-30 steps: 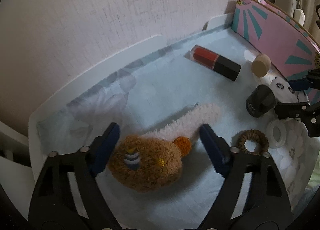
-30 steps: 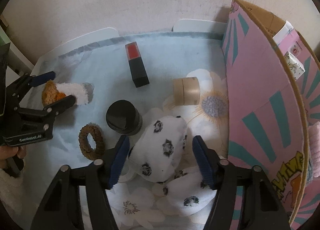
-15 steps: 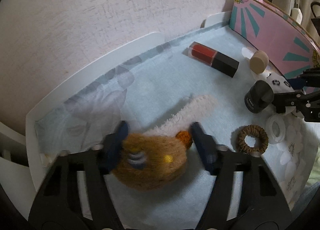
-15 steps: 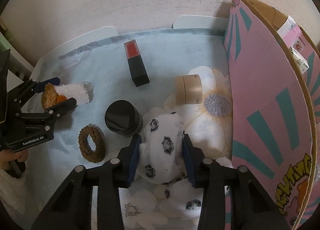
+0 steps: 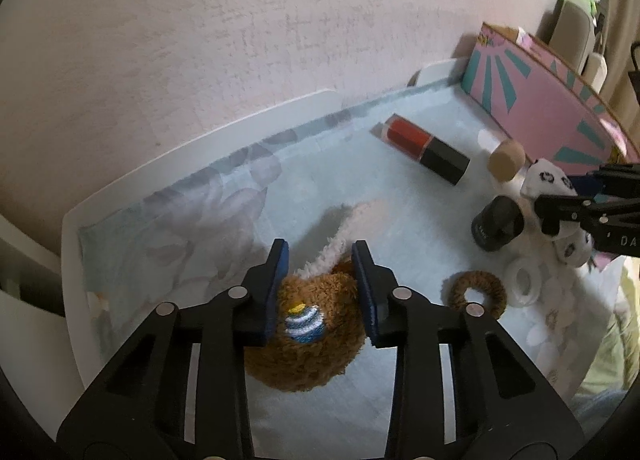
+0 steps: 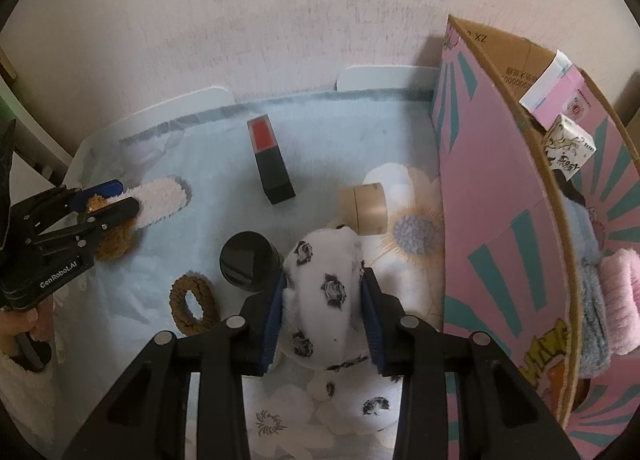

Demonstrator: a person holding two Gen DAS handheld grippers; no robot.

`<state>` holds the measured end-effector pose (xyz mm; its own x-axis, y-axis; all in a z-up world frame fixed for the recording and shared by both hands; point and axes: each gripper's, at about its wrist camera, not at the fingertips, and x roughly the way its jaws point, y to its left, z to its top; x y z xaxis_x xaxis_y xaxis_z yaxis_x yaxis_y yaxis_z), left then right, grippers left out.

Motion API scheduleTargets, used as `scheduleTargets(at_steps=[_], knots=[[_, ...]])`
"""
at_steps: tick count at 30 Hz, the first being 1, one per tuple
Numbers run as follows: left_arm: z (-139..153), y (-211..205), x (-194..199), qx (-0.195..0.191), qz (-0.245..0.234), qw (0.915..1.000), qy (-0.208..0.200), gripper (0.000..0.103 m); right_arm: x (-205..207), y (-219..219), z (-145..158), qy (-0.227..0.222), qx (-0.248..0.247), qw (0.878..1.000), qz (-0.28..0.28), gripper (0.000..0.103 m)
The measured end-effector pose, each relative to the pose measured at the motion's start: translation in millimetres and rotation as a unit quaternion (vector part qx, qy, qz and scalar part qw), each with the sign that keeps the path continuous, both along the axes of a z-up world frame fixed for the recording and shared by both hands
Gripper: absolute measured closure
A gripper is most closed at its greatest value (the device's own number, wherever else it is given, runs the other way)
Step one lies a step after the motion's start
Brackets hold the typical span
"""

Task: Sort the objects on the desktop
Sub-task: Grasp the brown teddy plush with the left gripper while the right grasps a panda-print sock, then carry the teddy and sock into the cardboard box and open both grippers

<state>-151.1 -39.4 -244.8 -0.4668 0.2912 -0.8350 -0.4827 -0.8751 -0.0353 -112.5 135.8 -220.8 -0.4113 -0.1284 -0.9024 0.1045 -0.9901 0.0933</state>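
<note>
Though half hidden, boxes (image 6: 558, 94) inside carton (image 6: 500, 200)

the left gripper (image 5: 320, 260) now has its blue pads pressed into the brown plush sock (image 5: 312, 340), where a second ago they stood wide on either side of it; its jaws have just been closing, and the fluffy body bulges between them. the sock's white cuff (image 5: 340, 236) is lifted and blurred just ahead of the fingertips. the right gripper (image 6: 322, 288) has also been closing, and its pads now squeeze the white spotted sock (image 6: 324, 300), which is narrowed between them and humps up ahead of the fingers.
</note>
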Motion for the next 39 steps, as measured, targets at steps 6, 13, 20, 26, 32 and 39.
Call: scheduleTargets(at_steps=[6,13,20,26,32,39], knots=[[8,-9,2,0.024,0.016,0.9996,-0.004,0.083,4,1,6,0.005,-0.003,1.0,0.002,0.069],[8,-15,6,0.036,0.021,0.9991,-0.007,0.084,6,0,5,0.005,-0.007,1.0,0.005,0.069],[28,-16,8,0.055,0.023,0.9982,0.008,0.086,6,2,12,0.012,-0.007,1.0,0.006,0.069],[63,-15,5,0.073,0.023,0.9966,0.031,0.086,3,2,30,0.029,-0.007,1.0,0.007,0.069],[114,1,1,0.083,0.01,0.9948,0.058,0.086,-2,10,68,0.043,-0.034,0.998,0.004,0.069],[175,45,4,0.099,-0.016,0.9906,0.093,0.086,-1,47,125,0.066,-0.037,0.997,0.008,0.069]])
